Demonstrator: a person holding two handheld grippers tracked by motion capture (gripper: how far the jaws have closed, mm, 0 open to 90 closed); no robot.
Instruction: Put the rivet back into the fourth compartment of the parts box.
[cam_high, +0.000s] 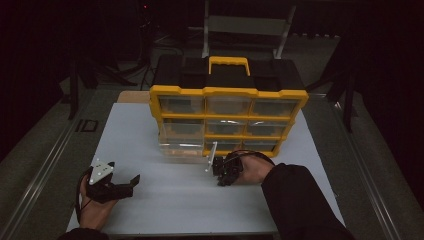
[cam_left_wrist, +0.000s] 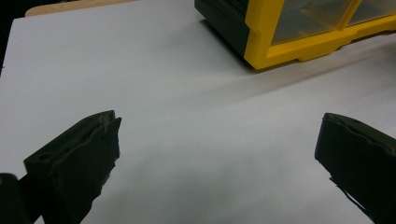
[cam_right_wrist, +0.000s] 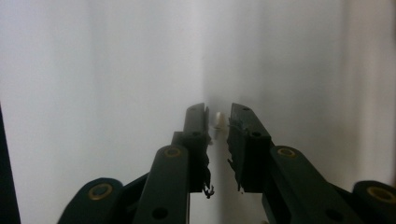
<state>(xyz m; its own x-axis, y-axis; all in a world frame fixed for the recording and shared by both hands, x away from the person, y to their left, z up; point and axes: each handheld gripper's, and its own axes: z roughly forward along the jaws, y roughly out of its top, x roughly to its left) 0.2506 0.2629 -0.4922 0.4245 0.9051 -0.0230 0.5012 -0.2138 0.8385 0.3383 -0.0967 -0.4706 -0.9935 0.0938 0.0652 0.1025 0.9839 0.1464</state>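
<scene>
A yellow and black drawer organizer (cam_high: 227, 92) stands upright at the back of the white tabletop (cam_high: 165, 200). Its bottom-left clear drawer (cam_high: 182, 145) is pulled out toward me. My right gripper (cam_high: 220, 176) points down at the table just in front of that drawer. In the right gripper view its jaws (cam_right_wrist: 218, 116) stand close together on a small white piece (cam_right_wrist: 219, 120) at their tips. My left gripper (cam_high: 124, 176) rests at the near left, wide open with nothing between its fingers (cam_left_wrist: 217, 135). The organizer's yellow corner (cam_left_wrist: 271, 46) lies ahead of it.
A black case with a yellow handle (cam_high: 229, 64) lies behind the organizer. A metal frame (cam_high: 247, 25) stands farther back in the dark. Rails run along both sides of the table. Bare white surface lies between my two hands.
</scene>
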